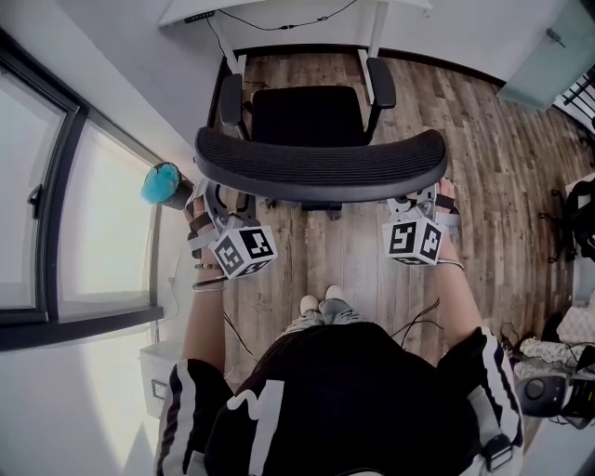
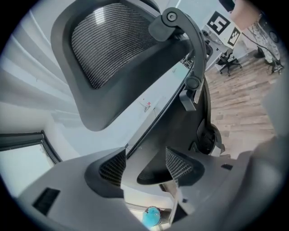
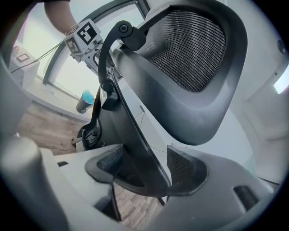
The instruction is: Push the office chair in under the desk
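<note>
Head view: black mesh office chair [image 1: 321, 160] stands on the wood-plank floor [image 1: 502, 158] facing the white desk [image 1: 279, 7]. Its seat is just short of the desktop and its armrests are level with the desk legs, so I judge it not yet fully under. The person stands directly behind it. The left gripper [image 1: 221, 209] and right gripper [image 1: 416, 206] sit at opposite ends of the curved backrest, probably so a forward shove rolls the chair straight and does not swivel it.

Left gripper view: left gripper [image 2: 146, 168] has its jaws apart, straddling the backrest's side rim. The pads look set around the rim, not pinched on it.

Right gripper view: right gripper [image 3: 144, 170] does the same, jaws spread with the thin black rim running between them, nearer one pad. This reads as a hook for pushing, not a clamp.

Only the gripper views show the rim between the jaws and the mesh headrest [image 3: 194, 49] above, since the backrest hides the tips from overhead. Only the head view shows the gap to the desk. A teal cup [image 1: 163, 183] sits on the window ledge, well clear.
</note>
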The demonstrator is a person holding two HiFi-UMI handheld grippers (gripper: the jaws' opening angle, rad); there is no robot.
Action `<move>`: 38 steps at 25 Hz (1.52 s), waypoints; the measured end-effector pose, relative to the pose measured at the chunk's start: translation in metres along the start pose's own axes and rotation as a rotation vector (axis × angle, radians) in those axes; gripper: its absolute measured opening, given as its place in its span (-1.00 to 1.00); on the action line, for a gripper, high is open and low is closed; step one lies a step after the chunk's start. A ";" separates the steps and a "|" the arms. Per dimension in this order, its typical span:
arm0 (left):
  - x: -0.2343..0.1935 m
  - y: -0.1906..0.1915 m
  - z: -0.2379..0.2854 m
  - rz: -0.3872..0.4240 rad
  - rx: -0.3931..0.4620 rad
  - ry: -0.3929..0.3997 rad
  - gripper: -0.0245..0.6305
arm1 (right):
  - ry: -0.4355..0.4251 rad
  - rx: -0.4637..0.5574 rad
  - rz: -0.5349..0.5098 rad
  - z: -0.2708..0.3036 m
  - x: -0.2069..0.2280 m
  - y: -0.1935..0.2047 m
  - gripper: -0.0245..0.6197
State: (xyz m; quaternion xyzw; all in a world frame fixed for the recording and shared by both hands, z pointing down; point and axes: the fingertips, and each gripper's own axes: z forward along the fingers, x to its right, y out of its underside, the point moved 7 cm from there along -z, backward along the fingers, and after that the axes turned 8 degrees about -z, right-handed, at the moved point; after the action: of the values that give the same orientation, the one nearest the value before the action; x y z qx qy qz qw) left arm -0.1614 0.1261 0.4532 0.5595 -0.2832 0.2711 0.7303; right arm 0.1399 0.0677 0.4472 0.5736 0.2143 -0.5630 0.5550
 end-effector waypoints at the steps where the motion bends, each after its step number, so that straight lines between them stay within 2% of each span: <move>1: 0.001 0.000 0.000 0.004 0.000 0.001 -0.12 | -0.003 0.002 -0.004 0.000 0.000 0.000 -0.03; 11: 0.001 -0.006 0.017 0.063 -0.007 0.019 -0.09 | -0.053 0.007 -0.043 0.019 -0.002 -0.001 -0.02; 18: 0.001 -0.007 0.026 0.138 -0.014 0.030 -0.06 | -0.057 0.000 -0.057 0.031 -0.002 0.000 -0.02; 25: 0.002 -0.010 0.038 0.185 -0.016 0.058 -0.06 | -0.075 0.002 -0.133 0.037 -0.002 -0.002 -0.02; 31: 0.002 -0.011 0.044 0.209 -0.003 0.038 -0.06 | -0.076 -0.001 -0.184 0.046 -0.001 0.002 -0.02; 34: 0.004 -0.011 0.046 0.221 0.008 0.022 -0.06 | -0.054 -0.029 -0.242 0.053 -0.005 0.006 -0.02; 38: 0.004 -0.011 0.048 0.229 0.038 -0.002 -0.06 | -0.028 -0.097 -0.402 0.062 -0.014 0.012 -0.03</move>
State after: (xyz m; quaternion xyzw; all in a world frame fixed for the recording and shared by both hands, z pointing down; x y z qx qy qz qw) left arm -0.1562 0.0777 0.4593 0.5372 -0.3409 0.3576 0.6836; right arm 0.1211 0.0150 0.4795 0.4839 0.3436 -0.6595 0.4613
